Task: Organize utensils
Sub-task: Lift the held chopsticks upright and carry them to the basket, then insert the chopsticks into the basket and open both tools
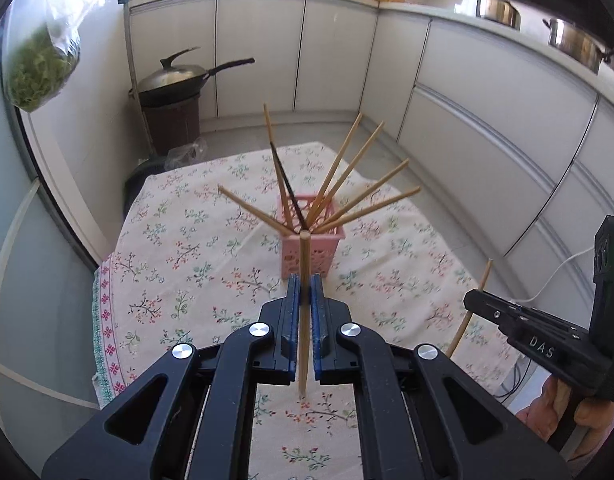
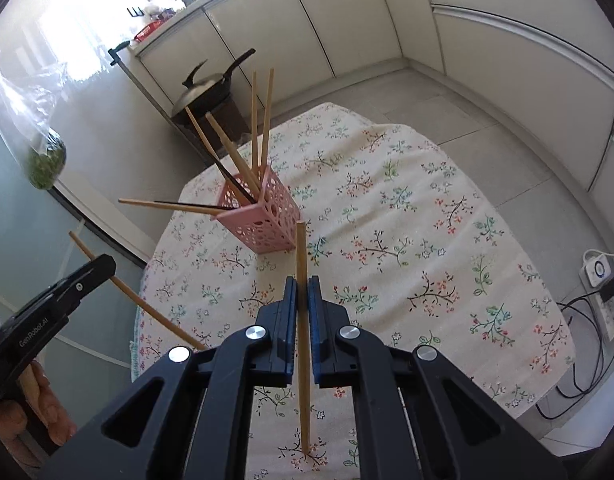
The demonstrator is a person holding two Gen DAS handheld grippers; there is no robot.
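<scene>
A pink perforated holder [image 1: 311, 251] stands on the floral tablecloth and holds several wooden chopsticks [image 1: 363, 196] and a dark one [image 1: 287, 188], fanned out. It also shows in the right wrist view [image 2: 263, 216]. My left gripper [image 1: 305, 286] is shut on a wooden chopstick [image 1: 305, 320], held upright just in front of the holder. My right gripper [image 2: 303, 286] is shut on another wooden chopstick [image 2: 303, 344], upright, a little to the right of the holder. The right gripper also shows in the left wrist view [image 1: 477, 300], and the left one in the right wrist view [image 2: 103, 264].
The table with the floral cloth [image 2: 427, 240] stands in a kitchen. A lidded wok [image 1: 175, 80] sits on a dark stool behind the table. A bag of greens [image 1: 39, 68] hangs at the left. A power strip with cables [image 2: 599, 276] lies on the floor at the right.
</scene>
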